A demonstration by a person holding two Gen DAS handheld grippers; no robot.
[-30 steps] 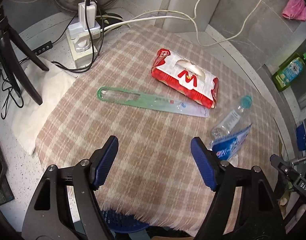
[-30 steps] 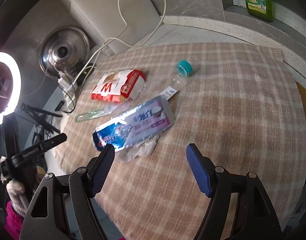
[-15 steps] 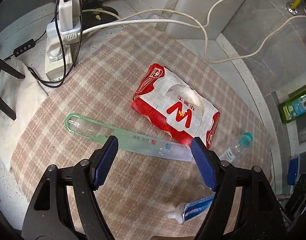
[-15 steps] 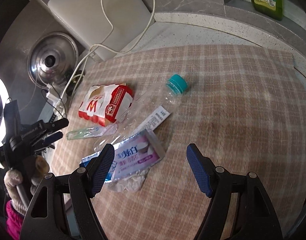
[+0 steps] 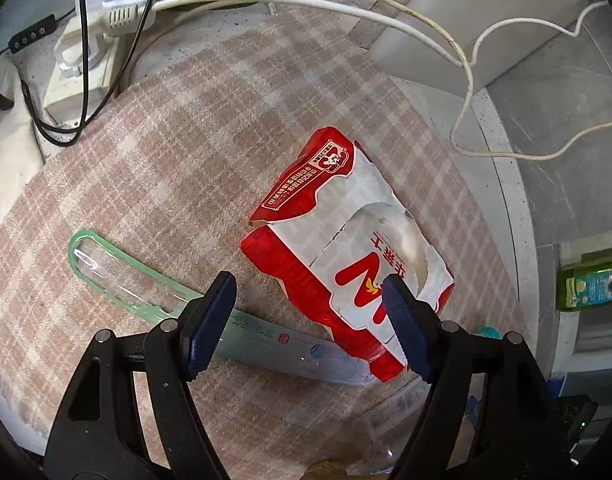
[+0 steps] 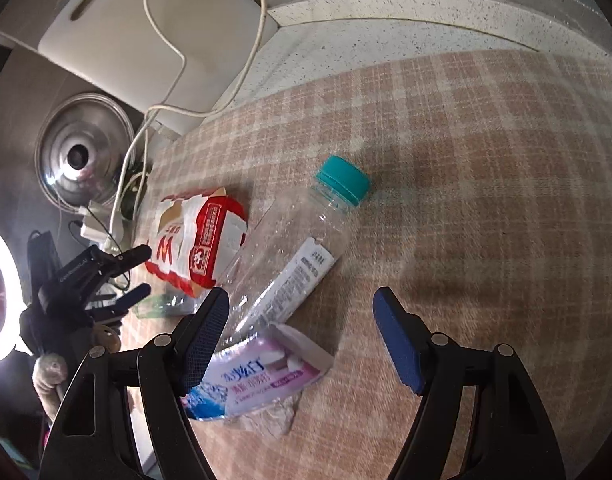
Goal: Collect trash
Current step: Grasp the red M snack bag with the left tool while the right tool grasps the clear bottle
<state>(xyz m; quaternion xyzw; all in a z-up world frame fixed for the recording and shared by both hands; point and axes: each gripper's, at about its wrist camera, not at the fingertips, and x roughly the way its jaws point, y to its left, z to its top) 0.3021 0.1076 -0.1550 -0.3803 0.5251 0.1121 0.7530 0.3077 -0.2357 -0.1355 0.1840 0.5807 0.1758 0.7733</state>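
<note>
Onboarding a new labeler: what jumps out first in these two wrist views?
The torn red and white carton lying mid-cloth, with the open left gripper right above its near end. Then the clear bottle with a teal cap lying on its side ahead of the open right gripper, a flattened toothpaste box just below it.

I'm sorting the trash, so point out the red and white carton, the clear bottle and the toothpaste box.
Red and white carton [image 5: 370,256], left wrist view, on its white top face.
Clear bottle [image 6: 290,240], right wrist view, on its see-through body.
Toothpaste box [image 6: 262,376], right wrist view, on its pink printed side.
</note>
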